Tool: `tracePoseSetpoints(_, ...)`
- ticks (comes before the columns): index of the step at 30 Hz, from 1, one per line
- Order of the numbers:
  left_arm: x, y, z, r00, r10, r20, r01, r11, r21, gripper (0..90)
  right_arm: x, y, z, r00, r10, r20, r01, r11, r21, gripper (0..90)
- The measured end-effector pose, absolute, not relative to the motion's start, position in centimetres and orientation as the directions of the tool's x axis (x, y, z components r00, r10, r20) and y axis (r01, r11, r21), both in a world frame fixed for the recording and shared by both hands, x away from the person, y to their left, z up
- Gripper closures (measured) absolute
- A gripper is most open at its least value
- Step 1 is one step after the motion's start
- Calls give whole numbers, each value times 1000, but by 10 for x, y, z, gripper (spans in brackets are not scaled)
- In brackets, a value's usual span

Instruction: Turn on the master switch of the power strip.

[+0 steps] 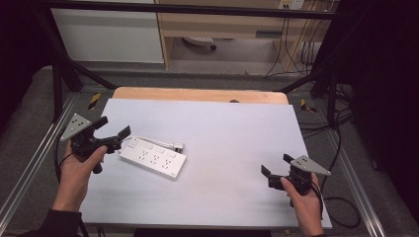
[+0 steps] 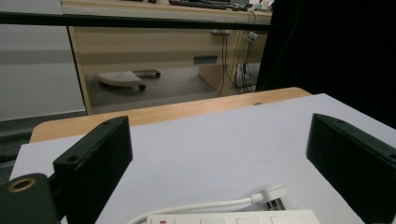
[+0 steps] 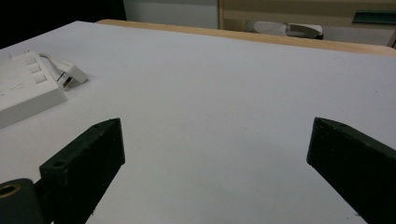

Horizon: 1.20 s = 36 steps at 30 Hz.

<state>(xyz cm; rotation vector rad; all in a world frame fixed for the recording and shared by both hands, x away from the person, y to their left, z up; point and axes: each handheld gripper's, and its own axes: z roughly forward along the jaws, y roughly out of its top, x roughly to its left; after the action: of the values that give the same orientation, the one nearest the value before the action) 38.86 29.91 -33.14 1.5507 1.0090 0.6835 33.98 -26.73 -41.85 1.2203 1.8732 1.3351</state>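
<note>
A white power strip [image 1: 153, 157] lies on the pale table sheet [image 1: 222, 133], left of centre, with a short white cable and plug [image 1: 174, 145] curling behind it. My left gripper [image 1: 114, 127] is open just left of the strip's near end; in the left gripper view the strip's switch end [image 2: 233, 218] and the plug [image 2: 272, 192] sit low between the wide-apart jaws. My right gripper [image 1: 275, 165] is open over bare sheet at the right front, well away from the strip [image 3: 25, 88], which appears far left in the right gripper view beside the plug [image 3: 72, 74].
The sheet covers a wooden table whose far edge [image 1: 197, 94] is bare wood. Black frame legs [image 1: 64, 74] stand at the table's back corners, and cables [image 1: 341, 202] trail on the floor at the right. A wooden desk [image 2: 154, 46] stands beyond.
</note>
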Motion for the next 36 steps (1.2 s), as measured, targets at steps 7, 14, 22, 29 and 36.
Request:
tracePoseSetpoints(7,399,297,-338,468,880,-83,230,-31,973,88,340,-267,-419,-450,890,77,367,106,924,45)
tracePoseSetpoints(14,410,296,-346,461,884,-77,262,-52,964,139,343,-267,-421,-451,889,78,376,110,920,44)
tracePoseSetpoints(22,419,293,-359,465,881,-86,291,-61,955,123,343,-267,-421,-447,891,75,377,112,919,45)
tracePoseSetpoints(29,423,292,-364,444,893,-76,305,-70,950,176,343,-267,-421,-448,891,74,379,115,918,44)
tracePoseSetpoints(36,427,292,-372,429,900,-80,344,-81,935,230,343,-266,-422,-449,891,72,382,118,917,44)
